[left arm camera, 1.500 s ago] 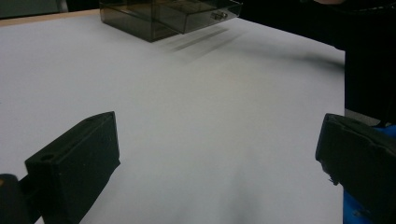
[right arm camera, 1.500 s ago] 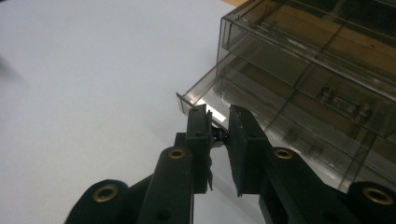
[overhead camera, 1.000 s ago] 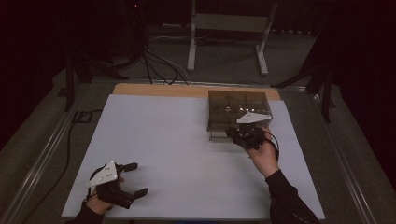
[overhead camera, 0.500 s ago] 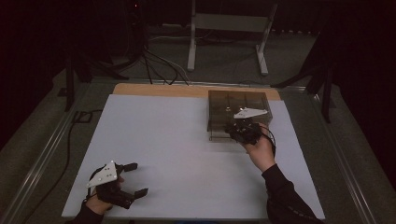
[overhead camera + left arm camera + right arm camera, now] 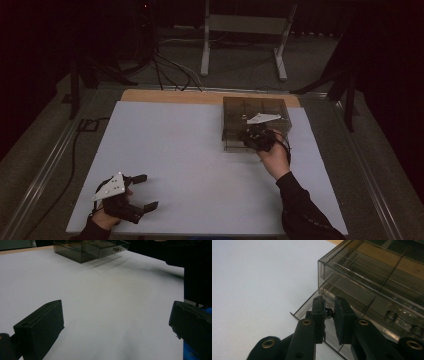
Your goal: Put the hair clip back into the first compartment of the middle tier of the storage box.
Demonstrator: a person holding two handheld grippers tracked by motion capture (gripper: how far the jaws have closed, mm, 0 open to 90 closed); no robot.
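Item: smoked clear plastic drawer box (image 5: 255, 122), divided into compartments, standing at the far right of the table. Its lower drawer (image 5: 312, 312) is pulled partly out toward me. A small dark knob (image 5: 329, 312) on the drawer front sits between the jaws of my right gripper (image 5: 329, 315); the jaws are nearly closed and pinch it from both sides. A second knob (image 5: 390, 315) shows to the right of those jaws, behind the clear front.

My left gripper (image 5: 137, 192) rests low at the near left corner, well apart from the box. Its jaws stand wide open with nothing between them; bare sheet lies ahead of them and the box is far beyond, up and to the left of the gap.

Surface: white sheet (image 5: 175, 150) covering the table, with a strip of wooden edge (image 5: 170, 96) bare at the far side.

Room: dim. Grey floor, dark cables (image 5: 165, 65) and a pale metal stand (image 5: 245, 30) beyond the table.

Markings: no legible writing or brand on any item.
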